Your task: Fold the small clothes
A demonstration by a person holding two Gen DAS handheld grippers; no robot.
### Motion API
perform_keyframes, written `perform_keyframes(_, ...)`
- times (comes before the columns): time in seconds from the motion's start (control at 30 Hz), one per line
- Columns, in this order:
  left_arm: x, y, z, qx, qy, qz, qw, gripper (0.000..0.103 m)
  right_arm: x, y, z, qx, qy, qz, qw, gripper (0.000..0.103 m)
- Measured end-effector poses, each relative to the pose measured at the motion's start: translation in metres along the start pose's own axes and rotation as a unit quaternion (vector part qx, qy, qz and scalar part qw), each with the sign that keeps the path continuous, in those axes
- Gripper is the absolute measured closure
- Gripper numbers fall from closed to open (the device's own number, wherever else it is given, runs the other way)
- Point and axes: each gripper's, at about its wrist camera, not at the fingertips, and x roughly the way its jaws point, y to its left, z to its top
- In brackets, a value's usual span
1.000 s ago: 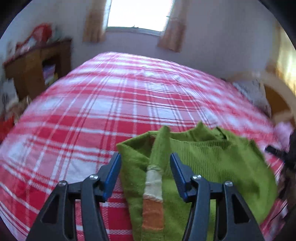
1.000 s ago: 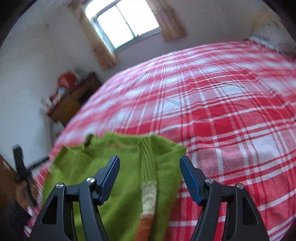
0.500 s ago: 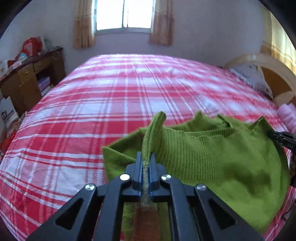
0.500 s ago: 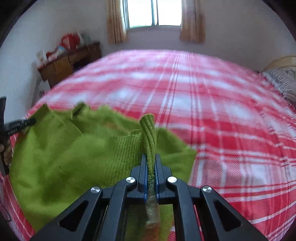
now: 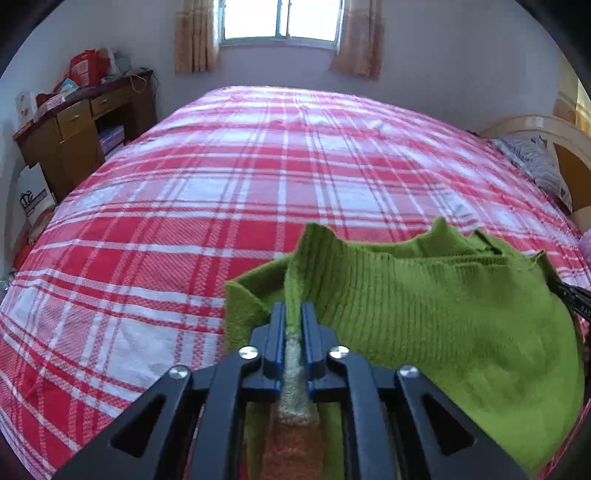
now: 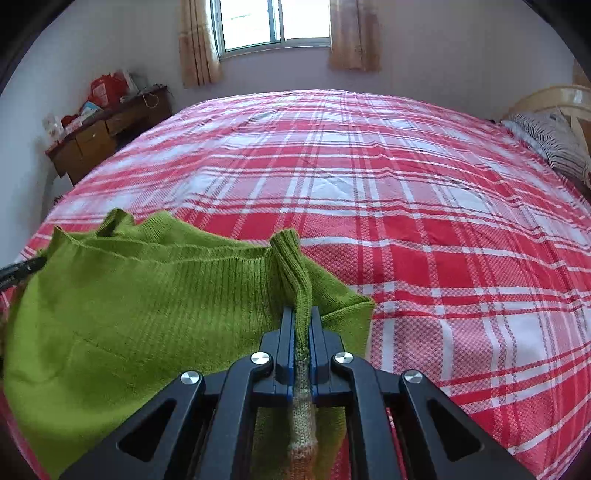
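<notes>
A small green knit sweater (image 5: 424, 317) with white and orange stripes on its cuffs hangs between my two grippers above the red plaid bed. My left gripper (image 5: 293, 314) is shut on one ribbed sleeve end. My right gripper (image 6: 302, 317) is shut on the other sleeve end, and the sweater body (image 6: 122, 306) stretches to its left. The tip of the right gripper (image 5: 570, 297) shows at the sweater's far edge in the left wrist view. The left gripper's tip (image 6: 22, 269) shows likewise in the right wrist view.
The bed (image 5: 258, 177) with a red and white plaid cover fills both views. A wooden desk (image 5: 77, 129) with clutter stands at the left wall. A pillow (image 6: 550, 140) and headboard (image 5: 554, 133) are at the right. A curtained window (image 6: 273, 22) is behind.
Both grippers were open around the sleeve ends a second ago and have shut on them. The sweater has been lifted and pulled out between them.
</notes>
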Motion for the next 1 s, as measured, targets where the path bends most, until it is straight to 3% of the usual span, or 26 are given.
perform_keyframes(0.03,-0.006,0.002,-0.001,-0.006,-0.006,0.000,1.0000,0.080,-0.003,0.002,0.001,-0.003,0.004,-0.003,1.000,0.081)
perform_keyframes(0.07,-0.015,0.005,-0.003,-0.014,-0.012,0.000,0.9998,0.062,-0.009,0.004,0.003,-0.013,0.005,-0.022,1.000,0.066)
perform_keyframes(0.1,-0.026,0.009,-0.008,-0.025,-0.024,-0.002,0.9994,0.041,-0.015,0.006,0.004,-0.021,-0.001,-0.032,0.999,0.061)
perform_keyframes(0.17,-0.046,0.017,-0.022,-0.051,-0.054,-0.010,0.9972,0.031,-0.037,0.016,0.009,-0.045,-0.024,-0.038,0.998,0.058)
perform_keyframes(0.23,-0.055,0.021,-0.036,-0.061,-0.053,-0.024,0.9964,0.029,-0.048,0.029,0.014,-0.062,-0.027,-0.024,0.997,0.058)
perform_keyframes(0.27,-0.057,0.023,-0.045,-0.065,-0.050,-0.025,0.9963,0.029,-0.051,0.042,0.016,-0.074,-0.019,0.011,0.997,0.058)
perform_keyframes(0.4,-0.044,0.027,-0.067,-0.078,-0.015,-0.021,0.9966,0.029,-0.029,0.088,0.015,-0.081,0.057,0.096,0.990,0.058)
perform_keyframes(0.47,-0.043,0.035,-0.066,-0.103,-0.015,-0.037,0.9939,0.024,-0.013,0.108,0.010,-0.081,0.083,0.109,0.987,0.058)
perform_keyframes(0.53,-0.042,0.038,-0.069,-0.115,-0.018,-0.043,0.9922,0.022,0.004,0.124,0.004,-0.093,0.098,0.080,0.988,0.058)
perform_keyframes(0.63,-0.041,0.038,-0.069,-0.115,-0.021,-0.045,0.9921,0.022,0.020,0.132,0.008,-0.093,0.086,0.055,0.990,0.059)
perform_keyframes(0.7,-0.041,0.038,-0.069,-0.115,-0.022,-0.047,0.9920,0.021,0.025,0.132,0.014,-0.086,0.079,0.047,0.992,0.064)
perform_keyframes(0.77,-0.042,0.039,-0.071,-0.117,-0.023,-0.050,0.9916,0.020,0.030,0.136,0.021,-0.090,0.067,0.025,0.993,0.083)
perform_keyframes(1.0,-0.045,0.052,-0.077,-0.137,-0.032,-0.082,0.9866,0.017,0.048,0.133,0.037,-0.091,0.059,0.017,0.994,0.089)
